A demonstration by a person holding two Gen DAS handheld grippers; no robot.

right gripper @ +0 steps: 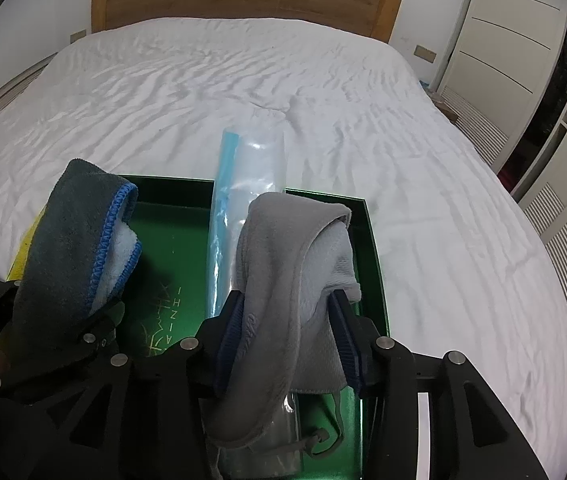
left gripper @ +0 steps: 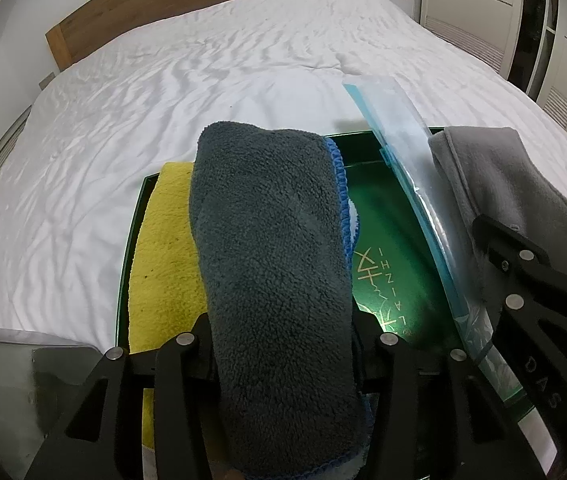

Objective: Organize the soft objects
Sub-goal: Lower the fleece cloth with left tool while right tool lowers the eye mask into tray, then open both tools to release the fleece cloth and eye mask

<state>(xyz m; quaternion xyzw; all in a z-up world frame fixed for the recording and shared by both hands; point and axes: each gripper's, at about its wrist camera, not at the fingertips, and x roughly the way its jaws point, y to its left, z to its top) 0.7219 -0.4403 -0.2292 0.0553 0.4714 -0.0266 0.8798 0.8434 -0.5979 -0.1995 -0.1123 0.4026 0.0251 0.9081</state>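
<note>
Two claws grip cloths above the green tray [right gripper: 375,264]: left gripper [left gripper: 283,344] pinches the dark towel [left gripper: 271,240], right gripper [right gripper: 287,332] the grey cloth [right gripper: 283,264]. White bed [right gripper: 243,92] lies open beyond; tray lettering unreadable.

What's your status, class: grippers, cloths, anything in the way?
Left gripper shut on dark grey towel. Right gripper shut on light grey cloth. Both over green tray; clear plastic bag lies across it.
</note>
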